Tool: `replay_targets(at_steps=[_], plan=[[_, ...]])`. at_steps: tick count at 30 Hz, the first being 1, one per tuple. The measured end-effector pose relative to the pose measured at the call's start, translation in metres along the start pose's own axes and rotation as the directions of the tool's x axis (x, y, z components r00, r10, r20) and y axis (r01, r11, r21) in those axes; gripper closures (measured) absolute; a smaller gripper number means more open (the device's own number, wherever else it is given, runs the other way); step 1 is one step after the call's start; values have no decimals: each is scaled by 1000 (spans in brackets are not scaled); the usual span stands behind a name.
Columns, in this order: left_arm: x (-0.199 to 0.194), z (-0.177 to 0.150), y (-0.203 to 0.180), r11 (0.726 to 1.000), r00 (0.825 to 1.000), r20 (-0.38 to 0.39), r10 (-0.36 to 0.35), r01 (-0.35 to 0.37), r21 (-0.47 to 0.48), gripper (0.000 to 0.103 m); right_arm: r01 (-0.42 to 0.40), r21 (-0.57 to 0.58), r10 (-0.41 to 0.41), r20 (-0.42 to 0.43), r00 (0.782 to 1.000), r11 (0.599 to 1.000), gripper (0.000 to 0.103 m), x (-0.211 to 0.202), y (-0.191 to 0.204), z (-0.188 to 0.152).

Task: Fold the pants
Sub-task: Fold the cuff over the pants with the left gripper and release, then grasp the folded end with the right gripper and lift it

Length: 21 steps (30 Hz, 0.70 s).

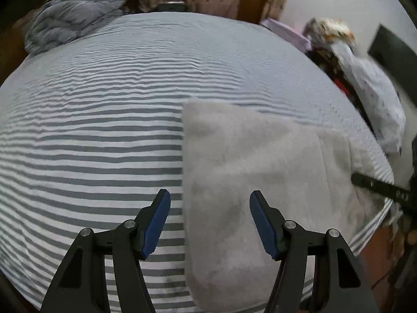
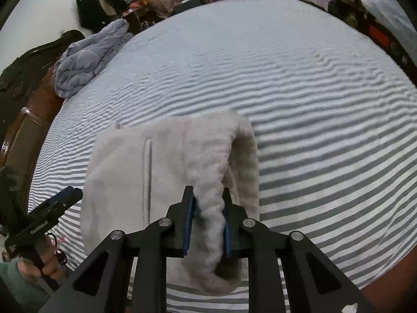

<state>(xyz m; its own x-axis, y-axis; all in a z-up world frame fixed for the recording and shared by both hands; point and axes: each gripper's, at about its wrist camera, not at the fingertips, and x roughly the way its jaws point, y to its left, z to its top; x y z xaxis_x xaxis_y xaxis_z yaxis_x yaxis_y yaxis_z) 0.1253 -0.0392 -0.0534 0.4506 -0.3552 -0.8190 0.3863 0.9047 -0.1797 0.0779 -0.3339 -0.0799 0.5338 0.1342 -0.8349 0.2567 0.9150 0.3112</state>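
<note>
The pants (image 1: 250, 182) are light grey fleece, folded into a thick pad on the striped bed. In the right wrist view the pants (image 2: 156, 172) lie in front of me, and a rolled edge rises into my right gripper (image 2: 208, 195), which is shut on it. My left gripper (image 1: 209, 198) is open and empty, hovering above the left edge of the pants, one finger over the sheet and one over the fabric. The left gripper also shows in the right wrist view (image 2: 62, 198), held in a hand at the pants' left side.
The bed (image 1: 91, 135) has a grey-and-white striped sheet. A crumpled grey-blue quilt (image 1: 70, 18) lies at its far left corner. Pillows and bedding (image 1: 370, 91) are piled off the right side. A wooden bed frame (image 2: 23, 130) borders the left edge.
</note>
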Motion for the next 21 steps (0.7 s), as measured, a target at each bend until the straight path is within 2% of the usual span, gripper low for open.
replay_targets(at_steps=[2,3,5,7,11,16,18,21], plan=[[11,-6,-11,999,999,-40,-7,9,49,39,-4,11,4,-7,1000,1000,73,2,-5,-1],[18,-9,-15,997,998,-63,11,-6,76,39,1,16,0,-11,1000,1000,69,2,-5,-2],[29,-18,-26,988,996,-43,72,-65,142,35,11,6,-10,-17,1000,1000,53,1,-9,-4],[30,-20,-30,984,996,-15,84,-80,159,33,33,-19,-33,-25,999,999,45,0,-10,-8],[27,-11,-17,997,998,-51,27,-23,76,33,-5,4,5,-50,999,1000,32,-2,-21,-10],[4,-2,11,996,996,-32,-85,84,-42,33,-83,66,89,-88,992,994,28,1,-30,-11],[-3,-3,18,991,994,-22,-109,107,-77,32,-95,73,102,-98,990,993,23,3,-34,-14],[-5,-3,37,980,986,-41,-160,154,-125,31,-168,119,182,-121,976,979,22,10,-46,-15]])
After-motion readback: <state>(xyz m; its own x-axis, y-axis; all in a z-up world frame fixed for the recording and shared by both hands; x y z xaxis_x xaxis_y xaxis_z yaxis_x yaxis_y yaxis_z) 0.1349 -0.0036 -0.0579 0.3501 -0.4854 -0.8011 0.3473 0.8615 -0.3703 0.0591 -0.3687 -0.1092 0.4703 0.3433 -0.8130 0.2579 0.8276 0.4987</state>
